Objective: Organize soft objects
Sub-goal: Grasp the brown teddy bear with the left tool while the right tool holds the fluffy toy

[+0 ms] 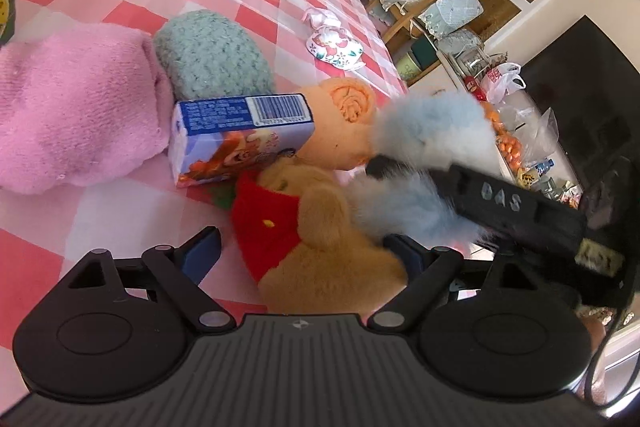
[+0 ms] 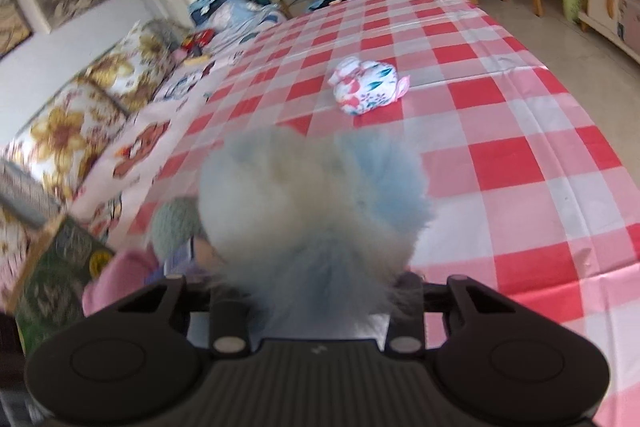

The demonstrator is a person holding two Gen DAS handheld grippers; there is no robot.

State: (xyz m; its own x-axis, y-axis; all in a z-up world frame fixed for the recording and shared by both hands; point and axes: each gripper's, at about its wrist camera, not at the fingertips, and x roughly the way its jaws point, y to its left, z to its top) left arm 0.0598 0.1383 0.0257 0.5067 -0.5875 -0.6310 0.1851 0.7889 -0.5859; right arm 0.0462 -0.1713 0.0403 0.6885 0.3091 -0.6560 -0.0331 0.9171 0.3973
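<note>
Plush bear (image 1: 320, 247) before box (image 1: 236, 143), rolled towels (image 1: 80, 107) left, floral pouch (image 1: 334, 45) behind

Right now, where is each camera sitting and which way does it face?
Left wrist: on the open left gripper, looking down at the bear plush, tissue pack and the right gripper.
Right wrist: on the right gripper, shut on the blue fluffy toy, facing along the checked tablecloth.
Both show the fluffy toy and the floral pouch.

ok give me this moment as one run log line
right gripper: shut on blue fluffy toy | left gripper: open around yellow bear | floral pouch: apart on checked table
</note>
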